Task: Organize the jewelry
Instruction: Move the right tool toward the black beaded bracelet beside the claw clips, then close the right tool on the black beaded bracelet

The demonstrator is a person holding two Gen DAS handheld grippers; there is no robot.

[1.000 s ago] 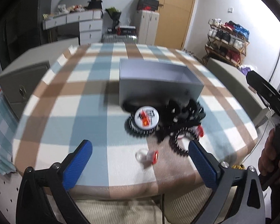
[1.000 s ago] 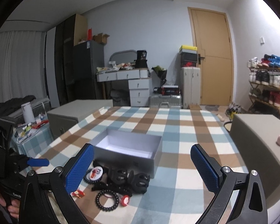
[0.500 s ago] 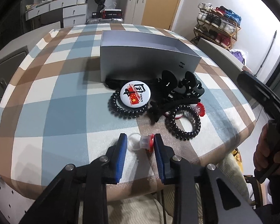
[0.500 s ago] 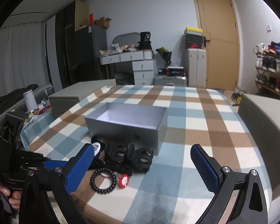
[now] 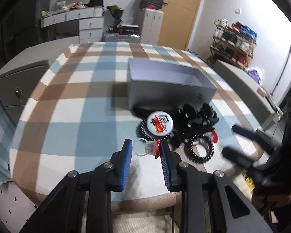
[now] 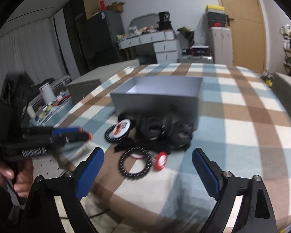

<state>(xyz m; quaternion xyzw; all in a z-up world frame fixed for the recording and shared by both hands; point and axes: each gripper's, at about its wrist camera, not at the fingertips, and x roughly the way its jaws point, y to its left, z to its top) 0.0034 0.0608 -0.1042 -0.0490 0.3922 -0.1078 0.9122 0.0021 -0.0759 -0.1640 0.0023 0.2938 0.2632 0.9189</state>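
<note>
Left wrist view: left gripper (image 5: pixel 146 147) clenched on a clear ring with a red top (image 5: pixel 147 148), pads against both its sides, just off the checked tablecloth (image 5: pixel 71 116); just ahead and right of the tips, a white round badge (image 5: pixel 160 123) lying on a black coil hair tie (image 5: pixel 141 131); beyond that, black hair claws (image 5: pixel 197 114) in a heap, then the open grey box (image 5: pixel 170 93), apparently empty. Right wrist view: right gripper (image 6: pixel 147 171) with jaws closing but wide apart, nothing between the pads; just ahead of the tips, a second black coil hair tie (image 6: pixel 134 164) touching a red-and-white charm (image 6: pixel 161 160); farther on, the same claws and box.

Step in hand, by the look of it: first pick made, ring ready for the box; next move calls for a lift clear of the pile and a carry over the near wall before release.

Hard to make out: both views motion-blurred; badge print unreadable; box floor partly hidden behind the near wall; tangle under the claws indistinct.
</note>
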